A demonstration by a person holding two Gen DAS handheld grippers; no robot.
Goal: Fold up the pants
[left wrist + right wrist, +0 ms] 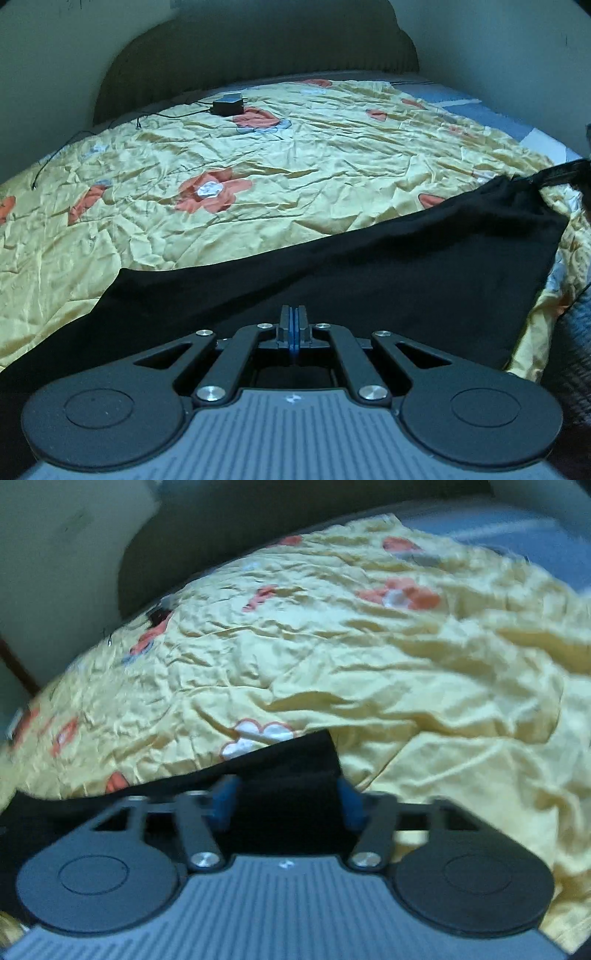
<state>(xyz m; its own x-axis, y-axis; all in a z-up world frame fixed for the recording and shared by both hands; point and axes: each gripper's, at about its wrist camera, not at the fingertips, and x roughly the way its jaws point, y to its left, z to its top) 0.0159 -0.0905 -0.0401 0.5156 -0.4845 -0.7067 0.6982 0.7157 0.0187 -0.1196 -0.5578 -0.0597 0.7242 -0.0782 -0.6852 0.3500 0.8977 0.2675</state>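
Left gripper [293,325], lower centre: jaws pressed together, whether pinching the black pants [369,266] unclear. Right gripper [288,797] wide; slippery bedspread [258,166] may bunch.

You're in a bedroom at home: there's a bed with a crinkly yellow satin bedspread with orange flowers [258,155], a dark curved padded headboard [258,62] against the plain pale wall [48,74], plus 1 small black charger box with a cord [228,104] lying on the covers.
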